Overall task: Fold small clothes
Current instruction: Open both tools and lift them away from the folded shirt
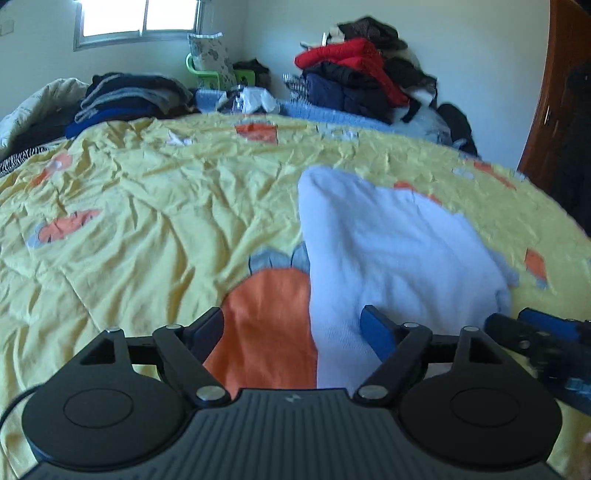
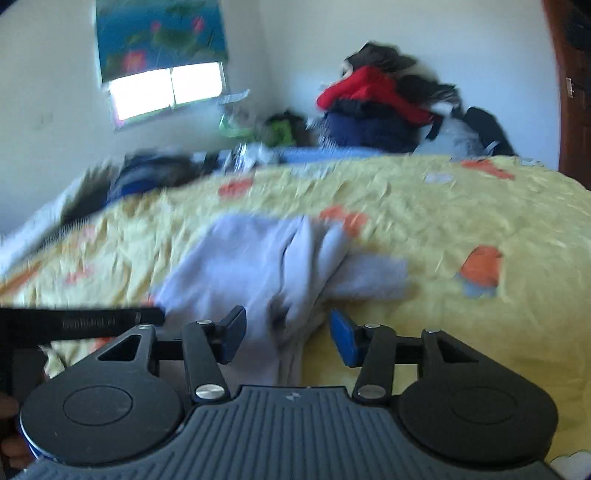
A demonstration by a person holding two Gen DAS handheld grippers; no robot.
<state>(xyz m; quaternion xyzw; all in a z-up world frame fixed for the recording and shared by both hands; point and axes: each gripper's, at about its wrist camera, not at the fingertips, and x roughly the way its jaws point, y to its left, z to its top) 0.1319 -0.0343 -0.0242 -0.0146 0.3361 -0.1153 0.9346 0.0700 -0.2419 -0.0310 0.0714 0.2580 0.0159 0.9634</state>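
Both the left claw (image 1: 293, 330) and right claw (image 2: 287, 334) hang released above a pale blue garment (image 1: 391, 251) lying rumpled on the yellow bedspread (image 1: 147, 206)

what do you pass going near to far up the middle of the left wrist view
left gripper → orange patch on the yellow bedspread → blue blanket → clothes pile against the wall

White plaster walls (image 1: 480, 74) meet at a corner beside a bright, daylit metal-framed window (image 1: 138, 18), above a bed spread with a wrinkled yellow quilt with orange patches (image 1: 147, 203), and a brown wooden door (image 1: 561, 92) stands at the right.
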